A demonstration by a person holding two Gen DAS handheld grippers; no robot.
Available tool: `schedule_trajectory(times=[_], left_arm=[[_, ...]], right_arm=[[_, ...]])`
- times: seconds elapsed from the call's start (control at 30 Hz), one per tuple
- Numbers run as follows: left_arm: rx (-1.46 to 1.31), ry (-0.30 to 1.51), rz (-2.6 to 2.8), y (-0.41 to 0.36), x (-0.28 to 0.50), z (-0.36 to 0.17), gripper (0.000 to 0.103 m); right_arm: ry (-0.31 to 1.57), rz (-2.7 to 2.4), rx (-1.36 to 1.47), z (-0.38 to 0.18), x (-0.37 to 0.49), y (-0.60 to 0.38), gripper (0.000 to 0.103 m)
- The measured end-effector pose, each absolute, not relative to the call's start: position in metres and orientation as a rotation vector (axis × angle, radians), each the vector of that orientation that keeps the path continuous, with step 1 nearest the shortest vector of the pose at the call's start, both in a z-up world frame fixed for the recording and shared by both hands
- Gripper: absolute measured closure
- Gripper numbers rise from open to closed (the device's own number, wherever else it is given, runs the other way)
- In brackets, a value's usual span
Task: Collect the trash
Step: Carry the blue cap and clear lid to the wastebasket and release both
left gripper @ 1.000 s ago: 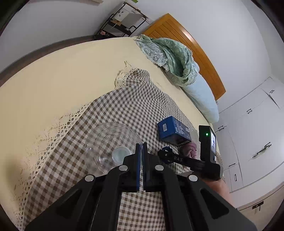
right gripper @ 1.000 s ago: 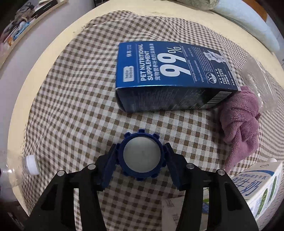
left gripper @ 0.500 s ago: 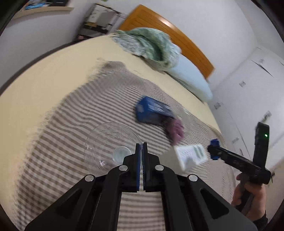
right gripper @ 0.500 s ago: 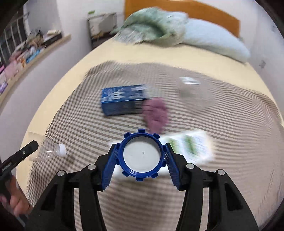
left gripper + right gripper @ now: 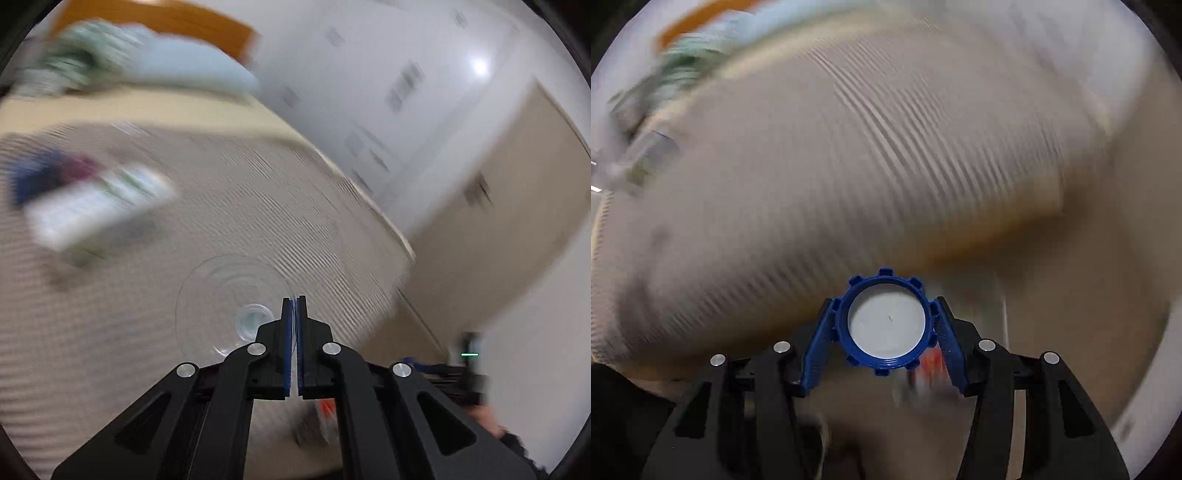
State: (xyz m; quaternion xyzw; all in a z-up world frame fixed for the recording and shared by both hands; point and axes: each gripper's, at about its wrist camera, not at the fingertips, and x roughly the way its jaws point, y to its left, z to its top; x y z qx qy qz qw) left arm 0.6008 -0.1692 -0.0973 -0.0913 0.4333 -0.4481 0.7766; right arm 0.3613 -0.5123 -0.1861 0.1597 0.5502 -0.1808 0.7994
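My left gripper [image 5: 294, 301] is shut on the rim of a clear plastic dish [image 5: 229, 302], which hangs out to the left of the fingers above the checked cloth [image 5: 258, 206]. My right gripper [image 5: 886, 325] is shut on a round blue lid [image 5: 886, 321] with a white inside, its toothed rim caught between the blue pads. Both views are heavily smeared. In the left wrist view a white and green carton [image 5: 99, 210], a blue box [image 5: 29, 177] and a purple rag [image 5: 79, 166] lie on the cloth at the left.
The bed's edge [image 5: 369, 206] runs diagonally, with white wardrobe doors [image 5: 369, 92] and floor beyond it. A pillow [image 5: 207, 70] and wooden headboard [image 5: 166, 22] are at the far left. A blurred red and white thing [image 5: 931, 369] lies low beyond the right fingers.
Both views have swung fast away from the trash on the cloth toward the bed's edge and the wardrobe. The clear dish and the blue lid stay gripped as before.
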Motion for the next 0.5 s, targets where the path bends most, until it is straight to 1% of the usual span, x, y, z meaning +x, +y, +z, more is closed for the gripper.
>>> schedule_trajectory(times=[0.1, 0.2, 0.27, 0.33, 0.43, 0.5], left_arm=[[-0.104, 1.049, -1.069, -0.236, 0.566, -0.131, 0.103], [0.01, 1.123, -1.099, -0.285, 0.542, -0.162, 0.103], [0.083, 1.157, -1.119, -0.311, 0.527, -0.179, 0.103], [0.146, 1.203, -1.135, -0.34, 0.513, -0.197, 0.103], [0.188, 1.248, -1.144, -0.375, 0.502, -0.215, 0.103], [0.259, 1.314, -1.16, -0.403, 0.495, -0.231, 0.103]], right_arm=[[1.313, -0.456, 0.499, -0.288, 0.295, -0.539, 0.051], [1.366, -0.477, 0.599, -0.357, 0.27, -0.557, 0.051], [1.346, -0.487, 0.62, -0.378, 0.278, -0.575, 0.051], [1.291, -0.475, 0.644, -0.39, 0.303, -0.598, 0.051], [1.243, -0.489, 0.645, -0.399, 0.331, -0.629, 0.051], [1.225, -0.486, 0.678, -0.402, 0.341, -0.651, 0.051]])
